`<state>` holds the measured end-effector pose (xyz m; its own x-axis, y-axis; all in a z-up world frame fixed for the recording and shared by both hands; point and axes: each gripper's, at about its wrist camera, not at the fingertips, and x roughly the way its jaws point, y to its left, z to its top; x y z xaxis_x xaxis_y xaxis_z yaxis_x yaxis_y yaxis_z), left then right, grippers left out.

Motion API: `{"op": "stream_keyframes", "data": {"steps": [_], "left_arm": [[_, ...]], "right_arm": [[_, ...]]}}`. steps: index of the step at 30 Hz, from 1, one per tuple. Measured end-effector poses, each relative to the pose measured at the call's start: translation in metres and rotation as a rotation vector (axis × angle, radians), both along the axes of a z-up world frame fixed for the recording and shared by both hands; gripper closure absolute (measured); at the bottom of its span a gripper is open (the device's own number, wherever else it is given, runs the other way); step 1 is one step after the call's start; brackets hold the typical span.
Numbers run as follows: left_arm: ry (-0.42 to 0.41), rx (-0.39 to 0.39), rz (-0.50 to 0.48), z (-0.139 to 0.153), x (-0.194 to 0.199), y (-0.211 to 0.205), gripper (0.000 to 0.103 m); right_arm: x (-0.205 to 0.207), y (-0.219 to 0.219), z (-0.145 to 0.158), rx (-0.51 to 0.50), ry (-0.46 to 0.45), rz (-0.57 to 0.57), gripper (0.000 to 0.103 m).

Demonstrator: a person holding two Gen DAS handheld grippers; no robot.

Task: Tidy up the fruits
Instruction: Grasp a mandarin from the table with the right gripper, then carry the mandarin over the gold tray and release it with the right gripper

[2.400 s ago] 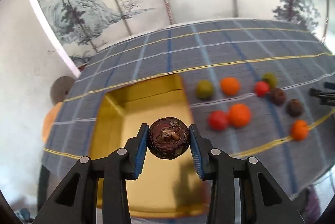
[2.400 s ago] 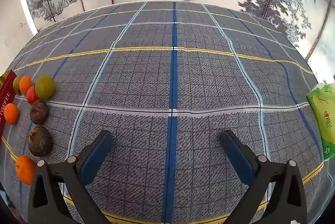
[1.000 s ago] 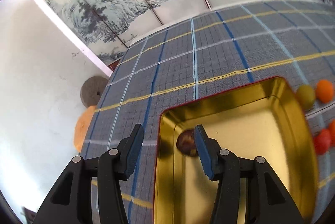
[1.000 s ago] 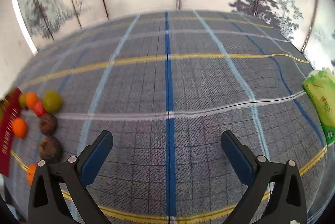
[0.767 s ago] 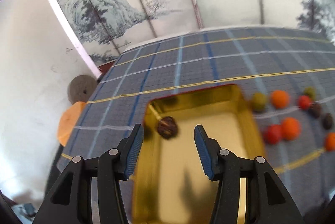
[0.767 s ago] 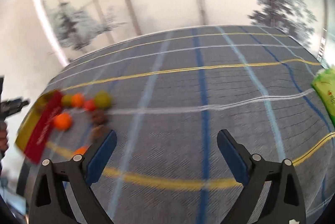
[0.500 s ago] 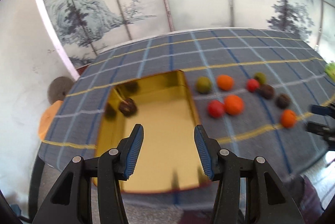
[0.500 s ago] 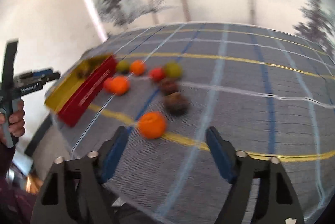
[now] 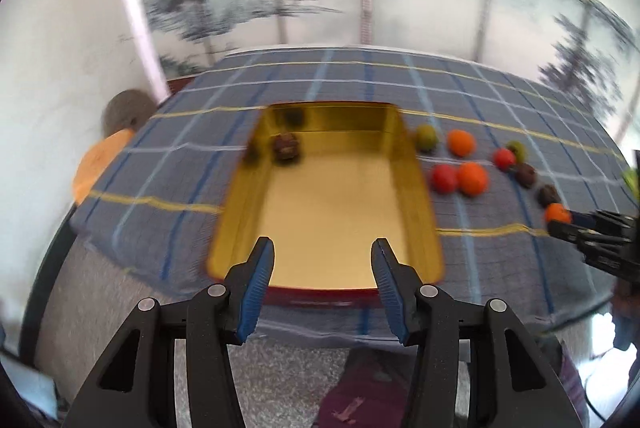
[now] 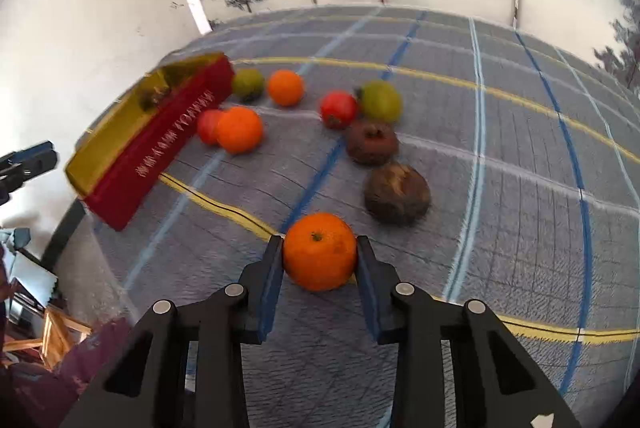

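Bright, even daylight filled both fisheye views; edges curved and darkened, and motion blur smeared the painted screen (image 9: 256, 0) and the desk (image 9: 360, 76).

Lettering: one item recorded. A row of pale, gold-toned characters is printed along the red outer side wall of the tin tray (image 10: 160, 144), seen in the right wrist view. The characters are blurred and viewed at an angle; no word can be made out. No other text is seen.
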<state>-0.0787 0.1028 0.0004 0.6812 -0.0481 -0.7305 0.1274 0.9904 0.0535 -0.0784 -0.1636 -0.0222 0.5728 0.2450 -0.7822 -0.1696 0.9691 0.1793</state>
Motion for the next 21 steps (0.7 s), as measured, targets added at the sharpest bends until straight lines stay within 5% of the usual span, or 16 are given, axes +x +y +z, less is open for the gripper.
{"op": "stream_keyframes", "data": {"steps": [9, 21], "left_arm": [[0.032, 0.001, 0.085, -0.003, 0.002, 0.027, 0.049], [0.068, 0.019, 0.155, -0.009, 0.003, 0.053, 0.043]], "right_arm": [[0.053, 0.099, 0.070, 0.114, -0.098, 0.276, 0.071], [0.157, 0.200, 0.030, 0.025, 0.057, 0.344, 0.071]]}}
